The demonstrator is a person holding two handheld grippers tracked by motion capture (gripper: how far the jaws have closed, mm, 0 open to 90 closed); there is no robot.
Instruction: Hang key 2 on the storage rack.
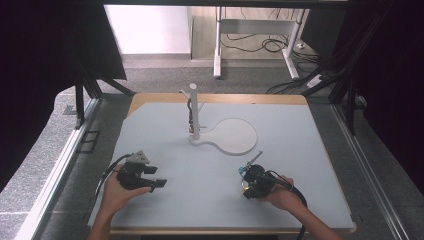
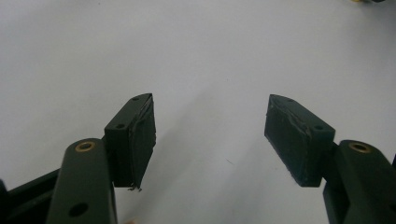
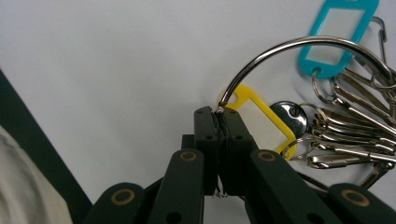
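Even, soft overhead light; dark surroundings; gripper views slightly soft, faint shadows.

key ring [image 3: 303, 46] | keys, teal and yellow tags | in right claw [image 3: 219, 114]

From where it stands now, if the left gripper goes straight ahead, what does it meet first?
Probably nothing: the left gripper is open, with bare white table between and beyond its jaws. Farther off, the right gripper may lie roughly that way.

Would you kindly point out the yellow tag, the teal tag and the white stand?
yellow tag [image 3: 259, 115]: right gripper view, its clear window.
teal tag [image 3: 337, 29]: right gripper view, its frame.
white stand [image 1: 194, 107]: high view, its upright post.
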